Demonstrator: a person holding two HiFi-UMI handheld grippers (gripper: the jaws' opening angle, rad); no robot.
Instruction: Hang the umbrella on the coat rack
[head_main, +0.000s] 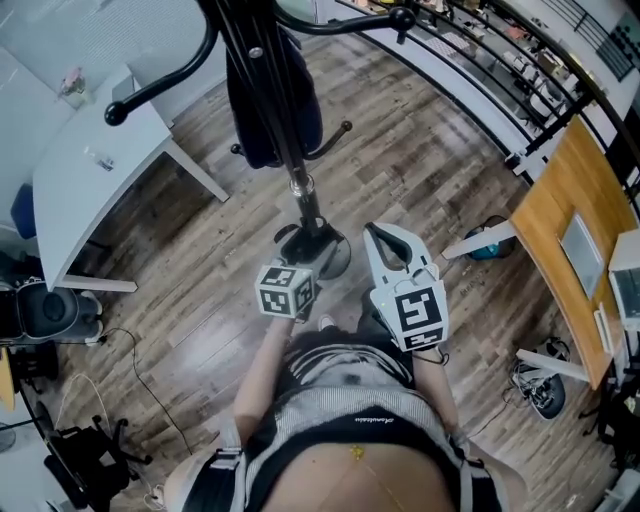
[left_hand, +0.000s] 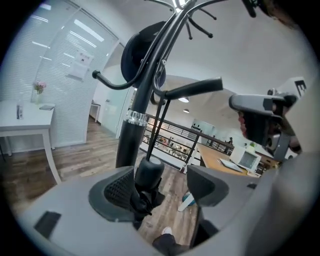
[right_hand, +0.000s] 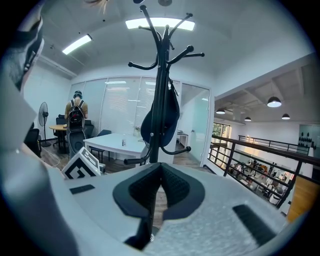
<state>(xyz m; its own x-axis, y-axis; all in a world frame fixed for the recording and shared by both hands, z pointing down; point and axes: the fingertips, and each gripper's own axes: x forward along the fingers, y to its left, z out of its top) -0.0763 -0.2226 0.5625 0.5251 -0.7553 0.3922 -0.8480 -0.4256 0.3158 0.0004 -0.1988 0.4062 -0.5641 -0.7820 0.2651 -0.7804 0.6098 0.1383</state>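
Observation:
The black coat rack (head_main: 297, 170) stands right ahead, its hooks (right_hand: 165, 37) spread at the top. The dark folded umbrella (head_main: 270, 100) hangs from it, canopy (left_hand: 142, 55) against the pole and a thin shaft running down to the black handle (left_hand: 148, 175). My left gripper (left_hand: 162, 187) is open. The handle hangs between its jaws, close beside the left pad (left_hand: 119, 189) and well clear of the right pad. In the head view only its marker cube (head_main: 288, 290) shows clearly. My right gripper (head_main: 385, 235) is beside it, pointing at the pole, its pads (right_hand: 172, 186) closed together on nothing.
The rack's round base (head_main: 335, 258) sits on the wood floor by my feet. A white table (head_main: 90, 170) is at the left, a black railing (head_main: 480, 70) at the upper right, a wooden desk (head_main: 565, 230) at the right. A person with a backpack (right_hand: 76, 117) stands far off.

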